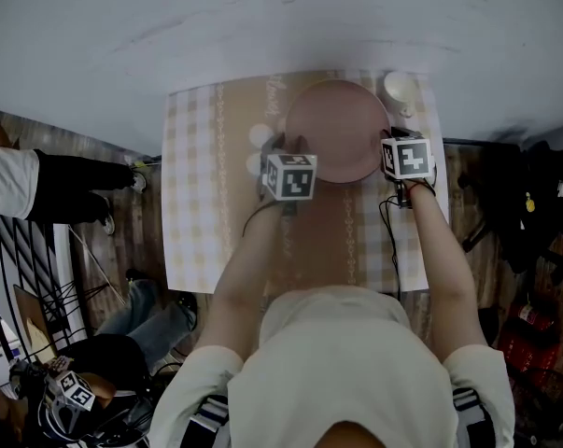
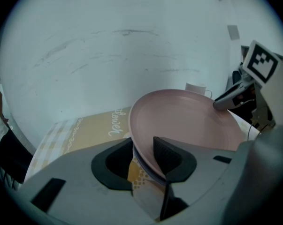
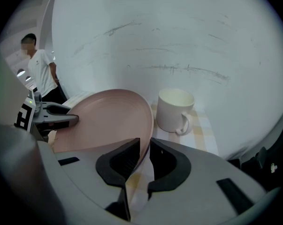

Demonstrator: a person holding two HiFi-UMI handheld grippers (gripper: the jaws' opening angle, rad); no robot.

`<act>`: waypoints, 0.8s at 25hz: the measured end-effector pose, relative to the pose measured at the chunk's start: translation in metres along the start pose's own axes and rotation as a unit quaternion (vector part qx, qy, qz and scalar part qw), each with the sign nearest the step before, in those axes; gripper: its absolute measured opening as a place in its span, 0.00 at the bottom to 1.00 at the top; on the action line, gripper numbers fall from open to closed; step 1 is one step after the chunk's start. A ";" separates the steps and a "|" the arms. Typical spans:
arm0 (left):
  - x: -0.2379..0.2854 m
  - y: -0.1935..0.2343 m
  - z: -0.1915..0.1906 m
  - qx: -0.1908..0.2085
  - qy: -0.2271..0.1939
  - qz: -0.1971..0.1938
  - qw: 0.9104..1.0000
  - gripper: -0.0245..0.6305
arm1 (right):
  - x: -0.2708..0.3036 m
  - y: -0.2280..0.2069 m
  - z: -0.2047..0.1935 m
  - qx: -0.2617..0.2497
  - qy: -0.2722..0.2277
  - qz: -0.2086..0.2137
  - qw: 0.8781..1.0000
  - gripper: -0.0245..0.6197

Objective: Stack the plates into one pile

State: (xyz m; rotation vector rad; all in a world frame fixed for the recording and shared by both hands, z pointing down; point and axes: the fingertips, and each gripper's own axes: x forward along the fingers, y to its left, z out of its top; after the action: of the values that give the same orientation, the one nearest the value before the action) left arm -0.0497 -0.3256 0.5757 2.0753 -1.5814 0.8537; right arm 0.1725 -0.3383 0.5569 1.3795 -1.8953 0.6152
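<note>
In the head view, the left cube (image 1: 289,176) and right cube (image 1: 407,158) hide the jaws; the picture's edge crops a bystander (image 1: 38,183).

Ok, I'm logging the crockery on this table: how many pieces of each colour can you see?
pink plate: 1
white mug: 1
Total: 2. I can't tell whether another plate lies under the pink one.

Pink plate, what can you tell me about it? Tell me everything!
The round pink plate looks smooth and glazed, with a shallow raised rim, and is empty. It lies about level over the checked tablecloth, beside a white mug. The left tool loosely straddles its rim; the right tool pinches the opposite edge.
</note>
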 end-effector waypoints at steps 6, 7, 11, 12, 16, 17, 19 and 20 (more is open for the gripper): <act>0.003 -0.001 -0.008 0.012 0.013 0.003 1.000 0.23 | 0.014 0.001 -0.011 -0.001 0.001 0.011 1.000 0.13; 0.004 -0.001 -0.009 0.017 0.015 0.004 1.000 0.24 | 0.014 0.001 -0.012 -0.002 0.001 0.009 1.000 0.13; 0.005 -0.003 -0.011 0.041 0.015 0.008 0.999 0.26 | 0.007 0.001 -0.008 -0.013 0.004 -0.009 1.000 0.14; 0.004 -0.003 -0.012 0.040 0.014 0.007 0.999 0.27 | 0.005 0.001 -0.008 -0.016 0.003 -0.013 1.000 0.14; 0.000 0.000 -0.009 0.017 0.005 0.005 1.000 0.27 | 0.002 0.000 -0.010 -0.018 -0.009 -0.022 1.000 0.16; -0.002 0.001 -0.008 0.014 0.002 0.005 1.000 0.27 | 0.000 0.001 -0.010 -0.015 -0.012 -0.022 1.000 0.17; -0.006 0.003 -0.007 0.010 -0.004 0.004 1.000 0.27 | -0.003 0.001 -0.012 -0.006 -0.020 -0.021 1.000 0.18; -0.008 0.003 -0.007 0.007 -0.007 0.004 1.000 0.27 | -0.006 0.001 -0.013 -0.001 -0.025 -0.021 0.999 0.19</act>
State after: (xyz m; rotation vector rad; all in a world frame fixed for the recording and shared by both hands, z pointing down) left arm -0.0554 -0.3157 0.5753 2.0908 -1.5951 0.8586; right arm 0.1760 -0.3249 0.5606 1.4418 -1.8996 0.5630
